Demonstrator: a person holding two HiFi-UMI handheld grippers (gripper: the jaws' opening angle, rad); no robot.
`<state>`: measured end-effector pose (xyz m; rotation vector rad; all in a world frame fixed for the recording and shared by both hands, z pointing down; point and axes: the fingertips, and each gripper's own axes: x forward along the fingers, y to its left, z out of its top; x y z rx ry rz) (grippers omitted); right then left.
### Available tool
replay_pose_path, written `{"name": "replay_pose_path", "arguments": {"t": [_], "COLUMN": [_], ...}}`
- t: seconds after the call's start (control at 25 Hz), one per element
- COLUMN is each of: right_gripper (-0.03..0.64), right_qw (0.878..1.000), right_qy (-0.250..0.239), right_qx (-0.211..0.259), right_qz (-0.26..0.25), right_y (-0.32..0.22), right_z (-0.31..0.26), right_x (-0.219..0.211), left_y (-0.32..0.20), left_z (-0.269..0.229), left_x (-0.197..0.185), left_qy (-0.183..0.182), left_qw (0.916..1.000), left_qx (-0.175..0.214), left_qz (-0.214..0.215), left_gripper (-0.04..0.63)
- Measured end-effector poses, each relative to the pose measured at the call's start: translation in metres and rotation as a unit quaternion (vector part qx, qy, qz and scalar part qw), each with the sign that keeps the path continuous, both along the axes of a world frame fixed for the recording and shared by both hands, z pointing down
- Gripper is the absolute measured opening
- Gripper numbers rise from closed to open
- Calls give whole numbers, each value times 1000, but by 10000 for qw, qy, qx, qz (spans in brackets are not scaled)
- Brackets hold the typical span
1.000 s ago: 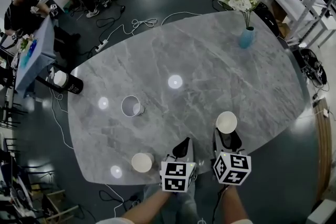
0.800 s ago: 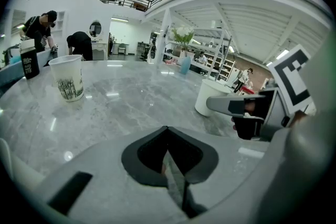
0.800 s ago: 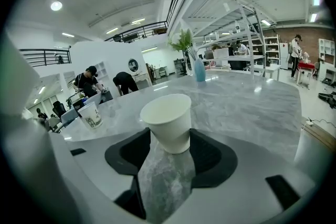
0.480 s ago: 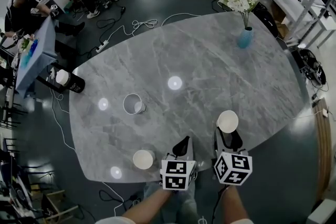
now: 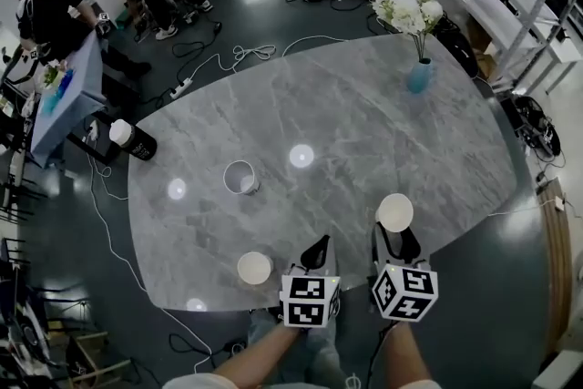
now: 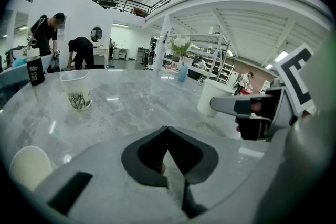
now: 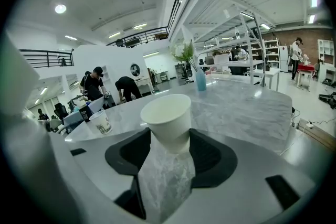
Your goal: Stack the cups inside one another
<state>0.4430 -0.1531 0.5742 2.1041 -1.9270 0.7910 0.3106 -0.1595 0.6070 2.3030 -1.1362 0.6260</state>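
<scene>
Head view: a grey marble table (image 5: 383,132) carries three cups. The right gripper (image 5: 394,235) grasps an upright white cup (image 5: 394,212) near the table's front edge. The left gripper (image 5: 316,247) sits just beside it, over the same edge. A second white cup (image 5: 254,268) stands to the left of the left gripper, near the edge. A printed cup (image 5: 240,177) stands farther in, well apart from both. A blue vase (image 5: 419,76) with white flowers stands at the far right.

Left gripper view: the left gripper (image 6: 167,131) has its jaws clenched tip to tip, with nothing between them. The printed cup (image 6: 76,90) stands upright ahead to the left, and the second white cup (image 6: 29,165) shows at the lower left. The right gripper (image 6: 247,107) with its white cup (image 6: 214,97) is to the right.

Right gripper view: the right gripper (image 7: 169,135) has its jaws closed on the lower wall of the white cup (image 7: 167,113), mouth up. Whether the cup's base touches the table cannot be told. The printed cup (image 7: 101,121) stands far to the left, and the vase (image 7: 200,79) stands beyond.
</scene>
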Motion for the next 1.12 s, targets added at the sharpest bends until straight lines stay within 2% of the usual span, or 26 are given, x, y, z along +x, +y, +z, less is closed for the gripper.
{"name": "replay_pose_path", "arguments": {"t": [0.32,0.6,1.12], "right_gripper": [225,225,225], "right_qw": [9999,9992,9954], "right_qy": [24,103,34], "right_qx": [151,313,518], "right_qz": [-62,-212,-809], "right_y": [16,30,35], "right_z": [-34,-65,-96], "right_x": [-16,-41,-119], "left_y": [10,20,31], "left_z": [-39,-71,-107], "left_x": [-12,-41,-131], "left_qy": [171,322,373], "left_qw": [9996,9982,9919], "left_qx": [193,395,720], "left_qz": [-127,-328,-976], "left_gripper": [-6,-6,-6]}}
